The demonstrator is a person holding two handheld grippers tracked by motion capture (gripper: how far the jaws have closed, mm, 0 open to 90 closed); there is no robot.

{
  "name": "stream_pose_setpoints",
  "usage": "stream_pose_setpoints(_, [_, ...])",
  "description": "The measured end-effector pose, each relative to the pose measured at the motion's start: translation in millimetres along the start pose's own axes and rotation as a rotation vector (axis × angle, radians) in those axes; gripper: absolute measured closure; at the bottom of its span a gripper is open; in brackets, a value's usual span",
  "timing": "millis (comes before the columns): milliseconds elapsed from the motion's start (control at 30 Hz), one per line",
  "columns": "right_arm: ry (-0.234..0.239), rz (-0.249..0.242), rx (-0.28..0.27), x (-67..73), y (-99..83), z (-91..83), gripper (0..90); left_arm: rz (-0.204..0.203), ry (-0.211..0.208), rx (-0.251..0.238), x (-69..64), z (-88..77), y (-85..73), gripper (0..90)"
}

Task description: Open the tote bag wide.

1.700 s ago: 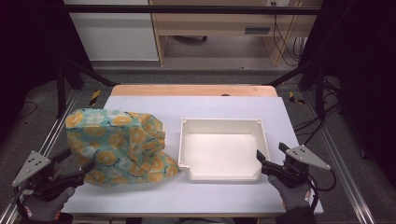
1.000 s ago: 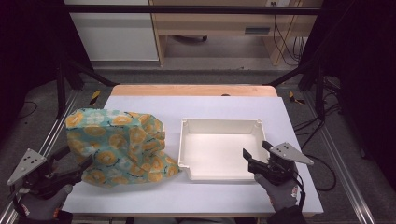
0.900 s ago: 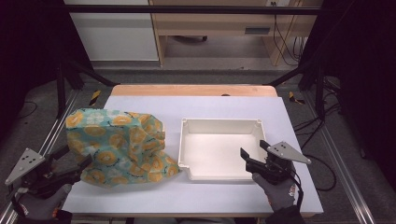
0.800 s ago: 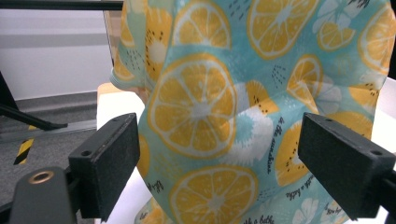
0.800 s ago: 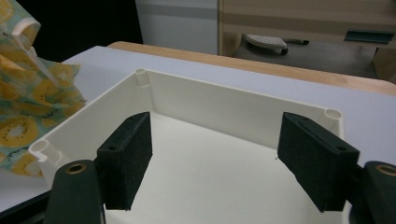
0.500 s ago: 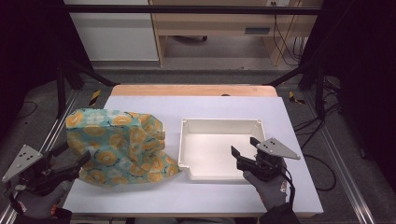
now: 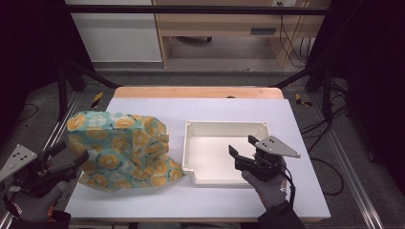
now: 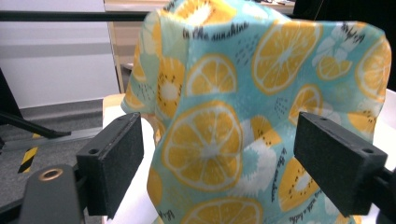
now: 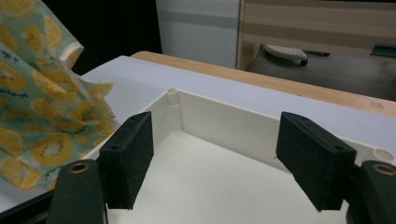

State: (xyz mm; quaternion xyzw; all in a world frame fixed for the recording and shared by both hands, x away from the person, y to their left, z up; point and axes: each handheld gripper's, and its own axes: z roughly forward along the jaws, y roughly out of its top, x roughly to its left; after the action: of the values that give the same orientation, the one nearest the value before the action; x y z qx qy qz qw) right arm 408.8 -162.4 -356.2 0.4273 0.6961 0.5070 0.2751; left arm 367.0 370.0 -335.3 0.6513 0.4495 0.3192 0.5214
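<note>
Since the earlier frames the right claw [image 7: 241, 148] has moved in from the table's [image 7: 296, 129] 4 o'clock corner and now hangs over the white tray [image 7: 224, 128], jaws apart. The left claw [image 7: 69, 153], jaws apart, stays at the cloth's 8 o'clock edge. The left gripper view reads "in the sunshine" on the citrus-print cloth [image 8: 243, 93], which rises between the spread jaws.

The cloth [image 7: 122, 150] lies on the table [image 7: 200, 107], left of and just beside the tray [image 7: 225, 128].
</note>
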Motion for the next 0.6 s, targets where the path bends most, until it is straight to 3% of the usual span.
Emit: stream_pose_setpoints(600, [0.102, -0.023, -0.029, 38.8, 24.8, 20.0, 32.8, 0.008, 0.009, -0.021, 3.1, 2.7, 17.5, 22.7])
